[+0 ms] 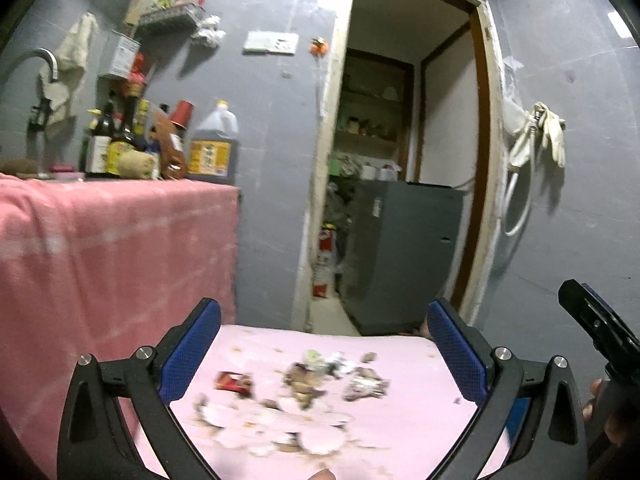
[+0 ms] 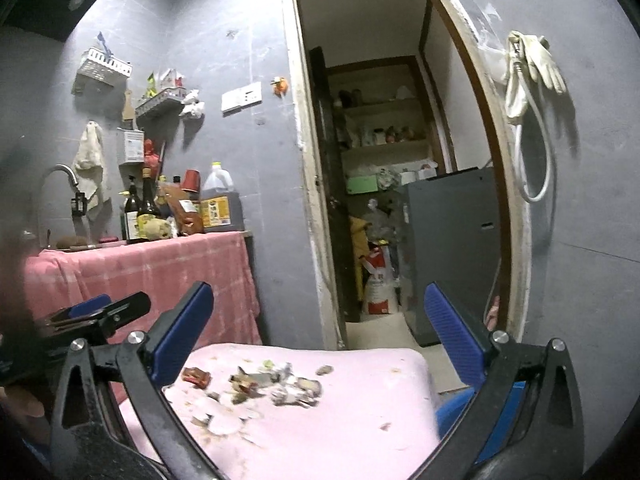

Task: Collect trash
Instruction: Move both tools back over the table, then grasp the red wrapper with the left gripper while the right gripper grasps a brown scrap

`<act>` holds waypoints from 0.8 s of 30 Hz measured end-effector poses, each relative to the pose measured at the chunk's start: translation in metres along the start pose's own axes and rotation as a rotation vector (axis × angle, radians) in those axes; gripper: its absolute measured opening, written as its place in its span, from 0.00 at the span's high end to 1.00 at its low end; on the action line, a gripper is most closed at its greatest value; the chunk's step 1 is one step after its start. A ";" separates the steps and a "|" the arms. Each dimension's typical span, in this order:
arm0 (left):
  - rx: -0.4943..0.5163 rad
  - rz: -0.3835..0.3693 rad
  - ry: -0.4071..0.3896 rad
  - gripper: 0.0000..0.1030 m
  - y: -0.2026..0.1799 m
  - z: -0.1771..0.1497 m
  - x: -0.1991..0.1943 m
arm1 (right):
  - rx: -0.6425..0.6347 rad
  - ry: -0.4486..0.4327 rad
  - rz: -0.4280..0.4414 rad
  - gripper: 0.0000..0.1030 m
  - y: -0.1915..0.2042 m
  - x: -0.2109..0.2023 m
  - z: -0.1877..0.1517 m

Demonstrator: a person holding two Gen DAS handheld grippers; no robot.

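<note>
Both hand-held grippers spread wide above a littered pink surface.
The left hand-held gripper (image 1: 324, 344) and right hand-held gripper (image 2: 320, 332) hold nothing between their blue pads; the trash (image 1: 296, 396), wrappers and pale scraps, lies scattered on the pink cloth (image 2: 360, 420) below them, with the pink-draped counter (image 1: 100, 240) and bottles (image 1: 212, 144) beyond.

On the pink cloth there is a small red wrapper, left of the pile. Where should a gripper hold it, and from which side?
Take the red wrapper by its long edges, coming down from above. It seems to lie flat on the pink cloth, apart from the scrap pile, so a sideways approach would likely push it. The right gripper is open and looks nearer.
</note>
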State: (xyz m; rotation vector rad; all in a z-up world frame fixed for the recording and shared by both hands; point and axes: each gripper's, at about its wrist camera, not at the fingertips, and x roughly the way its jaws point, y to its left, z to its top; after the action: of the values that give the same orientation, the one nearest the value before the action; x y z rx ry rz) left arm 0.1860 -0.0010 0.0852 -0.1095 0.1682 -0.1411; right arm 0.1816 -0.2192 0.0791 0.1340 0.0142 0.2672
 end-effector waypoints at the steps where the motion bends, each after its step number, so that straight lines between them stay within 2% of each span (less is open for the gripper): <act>1: 0.003 0.013 -0.009 0.02 0.005 -0.001 -0.003 | -0.002 -0.002 0.004 0.00 0.005 0.003 -0.001; 6: 0.008 0.076 -0.035 0.02 0.033 -0.008 -0.012 | -0.011 0.011 0.029 0.00 0.023 0.020 -0.009; 10: 0.010 0.120 -0.013 0.02 0.051 -0.020 -0.010 | -0.022 0.053 0.047 0.00 0.034 0.038 -0.021; 15: -0.003 0.139 0.044 0.02 0.070 -0.037 0.002 | -0.036 0.119 0.072 0.00 0.039 0.060 -0.039; 24: -0.021 0.159 0.204 0.02 0.099 -0.068 0.039 | -0.049 0.311 0.121 0.00 0.042 0.108 -0.078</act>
State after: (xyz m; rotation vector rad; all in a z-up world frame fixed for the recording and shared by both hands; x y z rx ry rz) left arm 0.2248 0.0839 0.0006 -0.1019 0.3812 0.0083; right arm 0.2727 -0.1398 0.0075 0.0435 0.3084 0.4069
